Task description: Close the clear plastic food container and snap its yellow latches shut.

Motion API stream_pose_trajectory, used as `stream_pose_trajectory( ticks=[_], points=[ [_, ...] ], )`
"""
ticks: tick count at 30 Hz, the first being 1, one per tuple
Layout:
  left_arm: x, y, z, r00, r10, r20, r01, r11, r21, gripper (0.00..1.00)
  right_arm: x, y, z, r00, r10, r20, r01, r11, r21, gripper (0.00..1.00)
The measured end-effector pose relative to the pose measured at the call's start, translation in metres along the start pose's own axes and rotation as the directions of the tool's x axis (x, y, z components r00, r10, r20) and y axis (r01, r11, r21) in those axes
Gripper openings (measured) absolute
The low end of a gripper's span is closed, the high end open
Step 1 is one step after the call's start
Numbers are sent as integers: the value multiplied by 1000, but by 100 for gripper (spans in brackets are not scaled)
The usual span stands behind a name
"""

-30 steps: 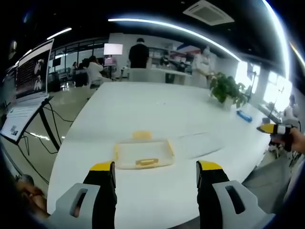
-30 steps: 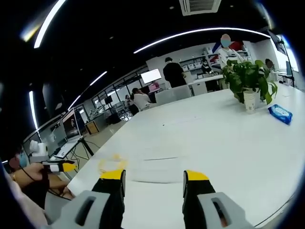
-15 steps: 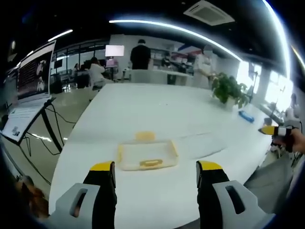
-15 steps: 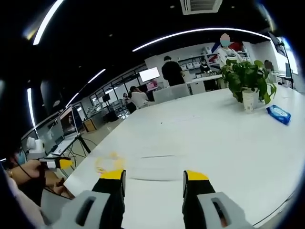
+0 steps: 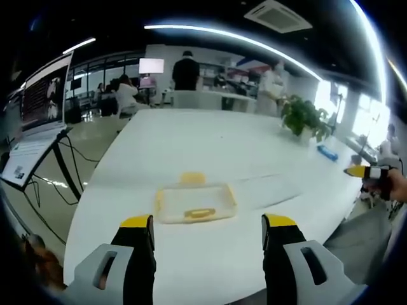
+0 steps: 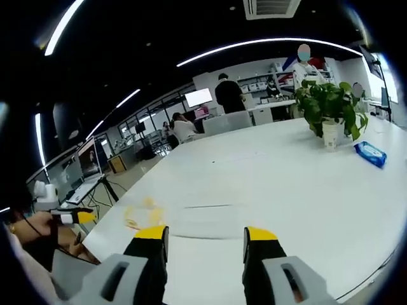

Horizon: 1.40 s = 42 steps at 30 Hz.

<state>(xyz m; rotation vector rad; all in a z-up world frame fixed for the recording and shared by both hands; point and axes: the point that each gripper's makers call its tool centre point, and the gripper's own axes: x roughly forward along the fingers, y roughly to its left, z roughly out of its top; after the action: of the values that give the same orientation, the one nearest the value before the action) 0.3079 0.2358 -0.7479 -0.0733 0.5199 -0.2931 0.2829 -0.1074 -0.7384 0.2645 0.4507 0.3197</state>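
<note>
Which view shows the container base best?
The left gripper view: the container base sits centred ahead of the open left gripper, yellow latches visible. The right gripper view catches it only as a faint shape low and left.

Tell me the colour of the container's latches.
Yellow latches on the clear container, best seen in the left gripper view.

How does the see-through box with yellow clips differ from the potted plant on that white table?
The container is low, flat and clear with yellow latches; the potted plant stands tall, green and leafy in a white pot. The container lies near the left gripper, just ahead of its fingers; the plant stands far across. Both rest on the white table.
</note>
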Motion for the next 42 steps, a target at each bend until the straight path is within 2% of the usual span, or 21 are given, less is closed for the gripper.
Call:
stream_pose_trajectory(
  ticks=[14,22,30,34,37,39,40,42],
  points=[
    [4,1,0,1000,2,-7,-2,1000,-3,66,3,-2,-4,1000,-2,-19,2,1000,4,45],
    [7,1,-1,1000,7,-10,-7,1000,-14,65,4,-8,-2,999,-39,-19,38,999,-25,44],
    [12,-4,7,1000,10,19,-10,1000,14,50,6,-8,1,998,-58,-8,57,996,-63,37],
    [17,-5,8,1000,22,13,-22,999,34,51,6,-10,4,998,-66,-1,66,996,-67,35],
    [19,-9,9,1000,15,19,-15,999,32,48,7,-13,5,998,-69,-1,68,995,-69,33],
    [21,-12,12,1000,13,26,-14,998,55,46,8,-13,6,998,-68,-3,68,995,-74,32],
    [22,-14,15,999,16,35,-19,996,90,46,8,-14,7,998,-69,-2,69,995,-75,31],
    [23,-17,17,999,11,35,-15,994,105,41,8,-15,8,998,-70,1,70,995,-75,30]
  ],
)
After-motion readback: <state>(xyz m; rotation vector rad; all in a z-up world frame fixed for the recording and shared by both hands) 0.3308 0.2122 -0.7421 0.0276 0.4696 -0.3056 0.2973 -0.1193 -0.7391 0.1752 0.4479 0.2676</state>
